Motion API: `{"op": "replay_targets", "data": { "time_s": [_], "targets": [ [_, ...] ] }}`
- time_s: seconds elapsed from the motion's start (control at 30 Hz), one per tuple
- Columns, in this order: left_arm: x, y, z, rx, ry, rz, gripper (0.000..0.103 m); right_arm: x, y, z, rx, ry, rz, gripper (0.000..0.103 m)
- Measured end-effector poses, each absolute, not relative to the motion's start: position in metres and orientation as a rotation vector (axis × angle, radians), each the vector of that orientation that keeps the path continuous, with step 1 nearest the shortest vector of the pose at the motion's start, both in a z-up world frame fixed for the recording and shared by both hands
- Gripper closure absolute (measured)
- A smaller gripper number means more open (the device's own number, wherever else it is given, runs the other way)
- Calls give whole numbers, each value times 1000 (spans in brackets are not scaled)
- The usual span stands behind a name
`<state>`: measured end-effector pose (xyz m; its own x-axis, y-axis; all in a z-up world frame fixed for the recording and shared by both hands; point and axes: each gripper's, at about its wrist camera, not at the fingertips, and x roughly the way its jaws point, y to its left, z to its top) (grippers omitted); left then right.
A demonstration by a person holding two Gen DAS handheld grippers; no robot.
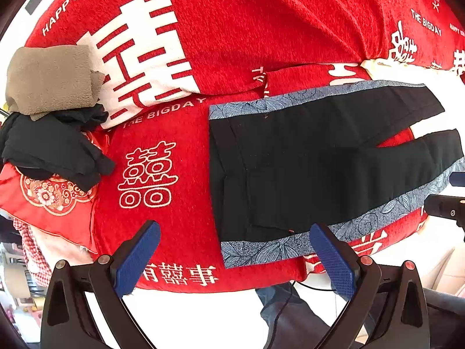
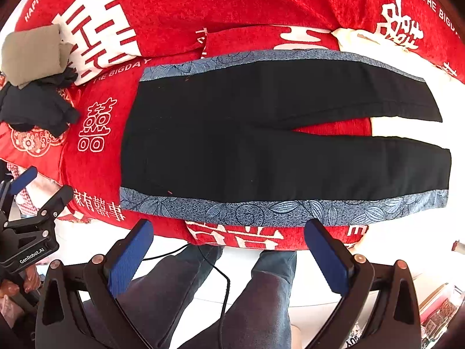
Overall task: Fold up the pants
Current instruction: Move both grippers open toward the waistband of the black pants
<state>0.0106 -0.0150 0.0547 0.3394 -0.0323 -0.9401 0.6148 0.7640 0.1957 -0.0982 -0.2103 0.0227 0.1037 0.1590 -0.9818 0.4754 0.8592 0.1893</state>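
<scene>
Black pants (image 2: 261,133) with blue floral side bands lie flat and unfolded on the red blanket (image 2: 232,5), waistband toward the clothes pile, legs spread in a narrow V showing red blanket and a white patch between them. Left gripper (image 1: 235,250) hangs off the pants' near edge at the waistband corner, jaws wide, holding nothing; its far finger overlaps the floral band in view, contact can't be told. Right gripper (image 2: 228,247) sits off the near edge around mid-length, jaws wide, empty, clear of the fabric. Beyond the waistband: a tan folded cloth (image 1: 49,78) stacked on a dark garment (image 1: 55,148), type unclear. In the left wrist view the leg ends are cut off. Person's legs (image 2: 255,296) and a black cable (image 2: 223,285) show below the pants' near edge.
</scene>
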Motion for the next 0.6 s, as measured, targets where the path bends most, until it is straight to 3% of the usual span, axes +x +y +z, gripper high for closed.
{"op": "replay_targets", "data": {
  "time_s": [0.6],
  "targets": [
    [13, -15, 56, 590, 1153, -449, 0, -98, -213, 24, 529, 1467, -265, 0]
  ]
}}
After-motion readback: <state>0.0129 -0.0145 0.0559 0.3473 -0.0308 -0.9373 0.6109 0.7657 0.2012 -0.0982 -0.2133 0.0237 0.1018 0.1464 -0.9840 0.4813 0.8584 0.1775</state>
